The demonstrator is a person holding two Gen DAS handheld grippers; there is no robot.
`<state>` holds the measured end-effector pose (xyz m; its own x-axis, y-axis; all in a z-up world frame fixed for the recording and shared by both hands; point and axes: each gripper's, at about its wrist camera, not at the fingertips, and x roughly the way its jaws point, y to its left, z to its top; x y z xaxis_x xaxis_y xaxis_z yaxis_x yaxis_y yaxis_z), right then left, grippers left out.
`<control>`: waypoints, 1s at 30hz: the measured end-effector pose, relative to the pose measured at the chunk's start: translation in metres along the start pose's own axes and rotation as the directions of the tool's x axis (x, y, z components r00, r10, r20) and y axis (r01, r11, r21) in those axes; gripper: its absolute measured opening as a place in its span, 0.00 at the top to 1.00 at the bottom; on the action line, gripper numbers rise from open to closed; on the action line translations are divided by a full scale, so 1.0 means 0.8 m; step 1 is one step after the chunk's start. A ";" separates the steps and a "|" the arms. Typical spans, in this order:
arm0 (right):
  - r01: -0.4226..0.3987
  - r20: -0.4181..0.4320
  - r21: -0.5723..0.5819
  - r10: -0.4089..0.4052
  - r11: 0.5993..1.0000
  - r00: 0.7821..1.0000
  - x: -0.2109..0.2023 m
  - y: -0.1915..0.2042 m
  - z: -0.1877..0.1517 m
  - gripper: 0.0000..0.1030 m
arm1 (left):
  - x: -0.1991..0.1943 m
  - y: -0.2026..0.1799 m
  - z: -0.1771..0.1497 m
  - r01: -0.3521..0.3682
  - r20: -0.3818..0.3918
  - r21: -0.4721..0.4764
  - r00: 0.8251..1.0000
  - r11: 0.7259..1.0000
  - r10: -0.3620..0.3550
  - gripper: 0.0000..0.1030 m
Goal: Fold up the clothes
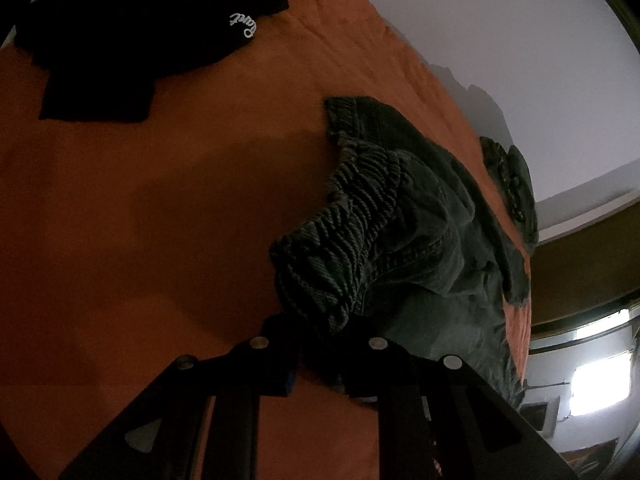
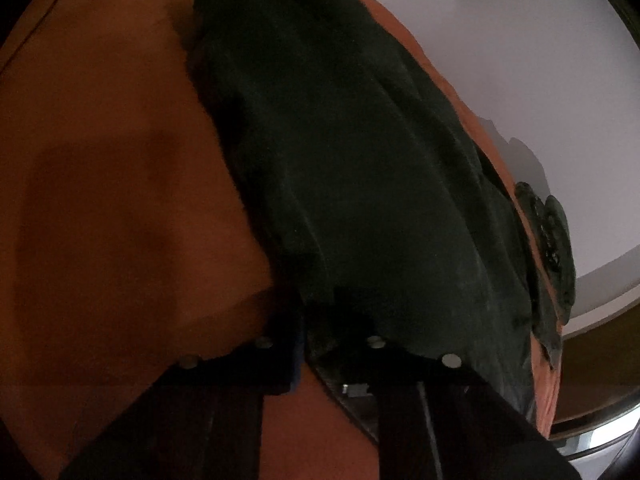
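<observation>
A dark green garment with a ribbed elastic waistband [image 1: 352, 224] lies on the orange bedsheet [image 1: 140, 200]. My left gripper [image 1: 320, 344] is shut on the waistband edge. In the right wrist view the same dark green garment [image 2: 360, 180] stretches away as a long flat panel, and my right gripper [image 2: 316, 348] is shut on its near edge. A button placket of the garment [image 2: 552, 236] shows at the far right, and also in the left wrist view [image 1: 516, 188].
A black garment with white script lettering [image 1: 132, 28] lies at the far left of the bed. A white wall [image 1: 520, 40] rises behind the bed. A bright window [image 1: 600, 388] is at the lower right.
</observation>
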<state>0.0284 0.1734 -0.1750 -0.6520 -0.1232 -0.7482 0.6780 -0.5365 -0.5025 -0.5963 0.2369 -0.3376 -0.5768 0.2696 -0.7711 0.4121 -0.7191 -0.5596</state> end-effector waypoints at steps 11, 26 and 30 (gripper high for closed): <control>0.003 0.049 0.073 -0.007 0.997 0.999 -0.056 -0.038 0.007 0.91 | -0.015 -0.008 -0.012 -0.024 -0.006 0.041 1.000 0.999 0.025 0.84; -0.063 0.017 0.000 0.063 0.998 0.998 -0.040 -0.027 -0.028 0.97 | 0.006 0.030 -0.055 -0.059 -0.087 0.000 0.995 0.998 0.058 0.84; -0.083 -0.028 -0.009 0.083 0.996 0.996 -0.009 -0.016 -0.036 0.97 | 0.005 0.019 -0.054 -0.063 -0.101 0.042 0.993 0.997 0.067 0.81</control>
<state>0.0341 0.2051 -0.1761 -0.5836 -0.1437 -0.7992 0.7330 -0.5167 -0.4424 -0.5619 0.2544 -0.3627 -0.4733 0.2839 -0.8339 0.4178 -0.7610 -0.4963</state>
